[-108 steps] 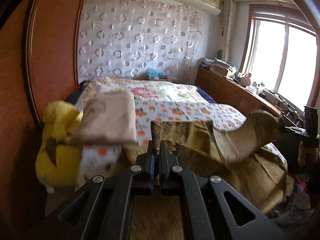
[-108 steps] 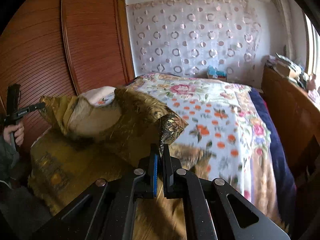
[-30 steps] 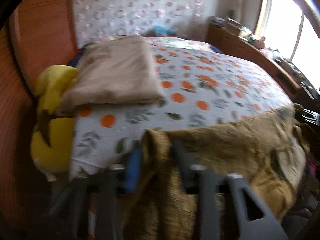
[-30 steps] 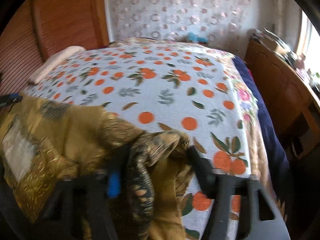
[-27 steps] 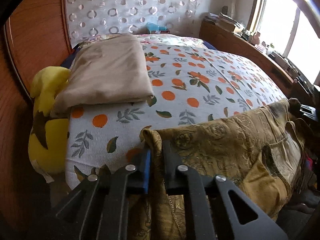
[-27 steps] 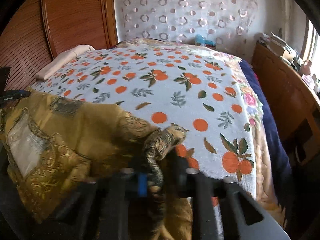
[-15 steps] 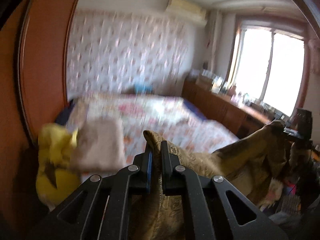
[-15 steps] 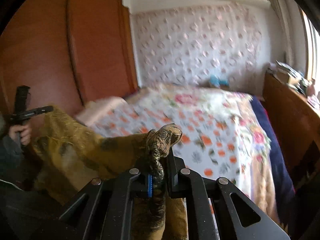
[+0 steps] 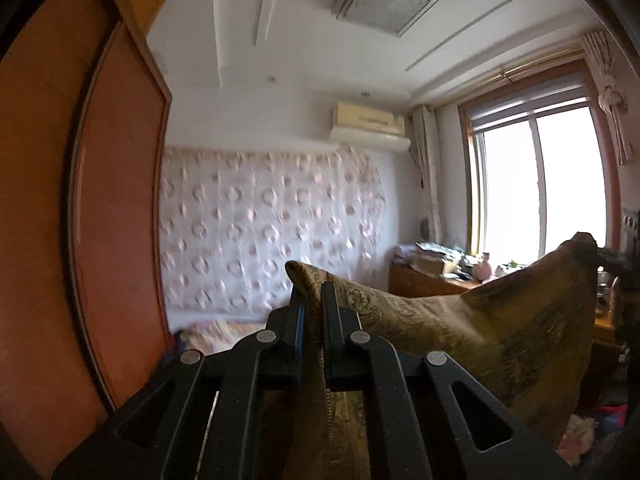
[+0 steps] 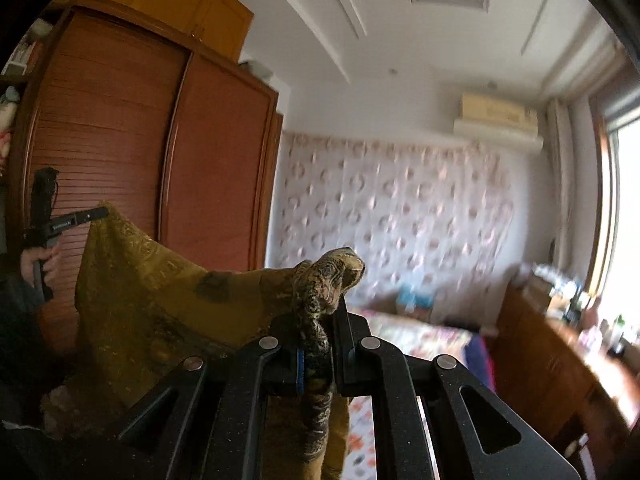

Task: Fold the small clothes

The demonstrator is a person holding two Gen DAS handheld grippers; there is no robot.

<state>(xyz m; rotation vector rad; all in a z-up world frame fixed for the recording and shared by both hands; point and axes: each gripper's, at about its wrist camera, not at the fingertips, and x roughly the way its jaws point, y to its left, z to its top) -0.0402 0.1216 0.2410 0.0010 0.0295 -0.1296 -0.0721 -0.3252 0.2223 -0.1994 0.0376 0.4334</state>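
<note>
A mustard-gold patterned garment (image 9: 500, 320) hangs stretched in the air between both grippers. My left gripper (image 9: 313, 300) is shut on one corner of it, the cloth pinched between the black fingers. In the right wrist view the same garment (image 10: 160, 300) sags leftward, and my right gripper (image 10: 324, 316) is shut on a bunched corner that pokes up above the fingertips. The other gripper (image 10: 86, 216) shows at far left there, held by a hand (image 10: 38, 258). Both grippers point level, high above the bed.
The bed with its floral cover (image 10: 404, 336) lies low behind the grippers. A red-brown wardrobe (image 10: 120, 152) stands on the left, a wooden sideboard (image 10: 560, 356) with clutter runs under the window (image 9: 536, 180) on the right. A dotted curtain (image 9: 260, 232) covers the far wall.
Both grippers closed on the garment's corners on the bed and then rose sharply, lifting it into the air. The views swung up from the bedspread to the wall and ceiling.
</note>
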